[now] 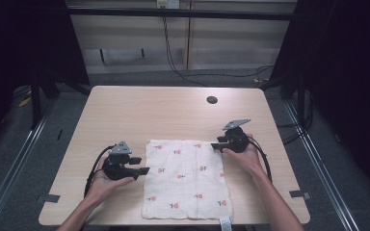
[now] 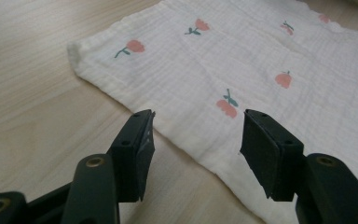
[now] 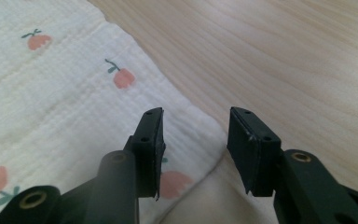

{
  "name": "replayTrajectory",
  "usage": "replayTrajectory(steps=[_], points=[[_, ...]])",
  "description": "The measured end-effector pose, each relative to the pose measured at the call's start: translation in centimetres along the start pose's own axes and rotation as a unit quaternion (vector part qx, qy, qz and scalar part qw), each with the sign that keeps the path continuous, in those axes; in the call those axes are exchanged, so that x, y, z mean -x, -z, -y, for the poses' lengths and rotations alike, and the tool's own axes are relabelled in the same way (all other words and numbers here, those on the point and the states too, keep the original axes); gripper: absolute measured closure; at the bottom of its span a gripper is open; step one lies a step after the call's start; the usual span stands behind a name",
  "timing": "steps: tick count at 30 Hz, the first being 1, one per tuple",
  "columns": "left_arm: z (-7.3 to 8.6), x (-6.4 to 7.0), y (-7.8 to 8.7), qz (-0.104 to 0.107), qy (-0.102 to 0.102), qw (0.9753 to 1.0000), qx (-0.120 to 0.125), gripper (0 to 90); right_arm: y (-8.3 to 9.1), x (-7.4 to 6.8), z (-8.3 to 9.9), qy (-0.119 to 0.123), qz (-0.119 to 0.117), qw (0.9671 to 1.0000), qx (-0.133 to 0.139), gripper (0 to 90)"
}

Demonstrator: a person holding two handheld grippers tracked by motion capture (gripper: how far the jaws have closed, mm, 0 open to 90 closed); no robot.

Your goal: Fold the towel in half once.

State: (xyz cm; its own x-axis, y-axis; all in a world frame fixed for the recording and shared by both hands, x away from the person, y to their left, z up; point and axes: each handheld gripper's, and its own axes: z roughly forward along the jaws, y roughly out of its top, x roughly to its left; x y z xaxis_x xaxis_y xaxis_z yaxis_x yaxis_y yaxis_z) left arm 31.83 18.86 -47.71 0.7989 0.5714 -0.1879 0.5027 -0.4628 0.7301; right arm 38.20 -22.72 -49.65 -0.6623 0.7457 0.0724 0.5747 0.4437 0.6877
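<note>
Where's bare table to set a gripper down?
The far half of the table, beyond the cloth up to the round hole, is bare. Narrow strips flank the cloth, but the left gripper and right gripper crowd them.

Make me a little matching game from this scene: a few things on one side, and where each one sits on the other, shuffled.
Things:
1. flower-print cloth
2. left gripper
3. right gripper
4. round dark hole

Places:
A. at the cloth's far right corner, jaws open
B. in the table top, far right part
C. spread flat at the table's near edge
D. at the cloth's left edge, jaws open

Pairs: 1-C, 2-D, 3-A, 4-B
</note>
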Motion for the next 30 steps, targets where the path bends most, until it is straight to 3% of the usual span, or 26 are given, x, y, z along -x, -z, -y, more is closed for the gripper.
replayTrajectory(steps=[6, 13, 15, 16, 18, 20, 25, 27, 28, 30], points=[[0.0, -0.6, 0.2, -0.006, 0.008, 0.9999, 0.006, 43.0, -0.5, -0.1, 0.2, 0.008, 0.004, 0.9999, -0.008, 58.1], [-1.2, -1.3, -0.7, -0.01, 0.014, 0.9998, 0.013, 43.7, -0.5, -0.9, 0.0, 0.021, -0.007, 0.9997, -0.015, 80.8], [-1.7, -1.7, -0.7, -0.012, 0.015, 0.9998, 0.011, 50.0, -0.6, -0.9, 0.0, 0.017, -0.012, 0.9997, -0.013, 84.3], [-2.0, -1.9, -0.6, -0.017, 0.016, 0.9996, 0.017, 58.0, -0.6, -1.0, 0.0, 0.017, -0.01, 0.9997, -0.015, 84.9], [-2.5, -2.5, -0.8, -0.018, 0.021, 0.9995, 0.016, 62.3, -0.6, -0.9, 0.0, 0.019, -0.012, 0.9996, -0.015, 85.9], [-3.0, -3.1, -1.1, -0.032, 0.007, 0.9994, 0.014, 65.8, -0.6, -0.9, 0.0, 0.017, -0.015, 0.9997, -0.012, 86.2], [-3.8, -4.8, -2.8, -0.036, 0.002, 0.9993, 0.013, 69.4, -0.6, -0.9, 0.1, 0.015, -0.015, 0.9997, -0.011, 86.1], [-4.1, -5.1, -3.3, -0.02, 0.006, 0.9997, 0.015, 73.5, -0.6, -0.8, 0.1, 0.015, -0.014, 0.9997, -0.009, 85.9], [-4.2, -5.1, -3.8, -0.011, 0.009, 0.9999, 0.009, 73.8, -0.6, -0.9, 0.1, 0.012, -0.011, 0.9998, -0.009, 85.9], [-4.6, -4.8, -4.8, -0.022, -0.004, 0.9997, -0.008, 71.9, -0.6, -0.8, 0.1, 0.013, -0.012, 0.9998, -0.007, 85.8]])
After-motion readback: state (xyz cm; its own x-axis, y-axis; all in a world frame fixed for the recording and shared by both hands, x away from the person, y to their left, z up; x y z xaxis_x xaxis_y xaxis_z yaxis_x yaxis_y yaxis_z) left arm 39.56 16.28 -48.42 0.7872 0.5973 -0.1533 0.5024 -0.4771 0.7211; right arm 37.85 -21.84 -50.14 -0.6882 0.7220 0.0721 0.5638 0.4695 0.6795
